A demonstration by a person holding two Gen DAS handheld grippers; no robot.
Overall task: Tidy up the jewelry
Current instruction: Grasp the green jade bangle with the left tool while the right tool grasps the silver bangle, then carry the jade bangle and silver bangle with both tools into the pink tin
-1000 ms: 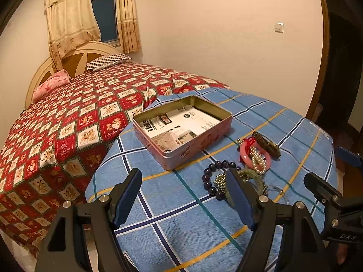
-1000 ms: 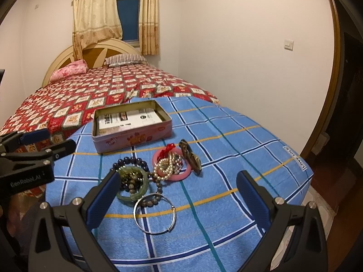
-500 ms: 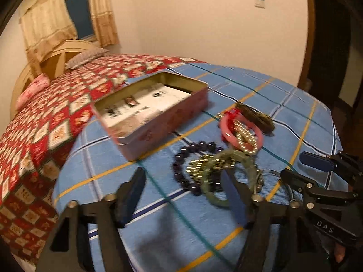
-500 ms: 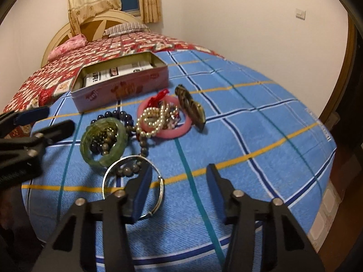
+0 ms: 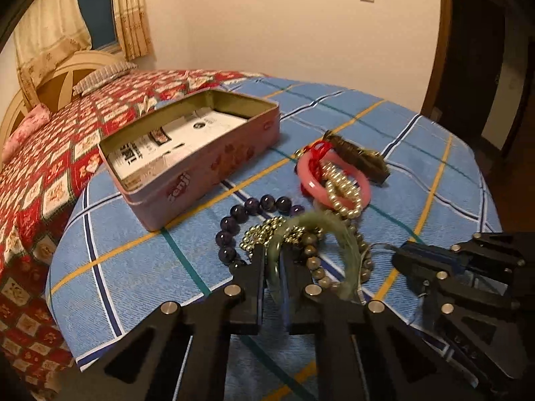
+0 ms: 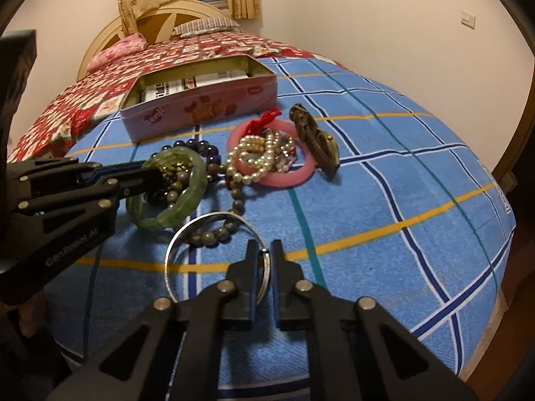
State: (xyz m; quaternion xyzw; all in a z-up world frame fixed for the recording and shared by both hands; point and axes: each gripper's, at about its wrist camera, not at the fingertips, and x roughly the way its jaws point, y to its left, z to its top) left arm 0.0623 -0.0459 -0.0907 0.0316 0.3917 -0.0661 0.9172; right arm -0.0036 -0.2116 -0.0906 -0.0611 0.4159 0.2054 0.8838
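Now the chunky green jade bangle, tilted over beads near the pile's left, sits pinched in the left gripper. Just nearer, the right gripper clamps the thin silver hoop. Beyond stands 1 open pink tin on checked blue cloth.

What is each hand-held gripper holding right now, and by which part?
Left hand-held gripper pinches the near rim of the green bangle. Right hand-held gripper pinches the near edge of the silver bangle.
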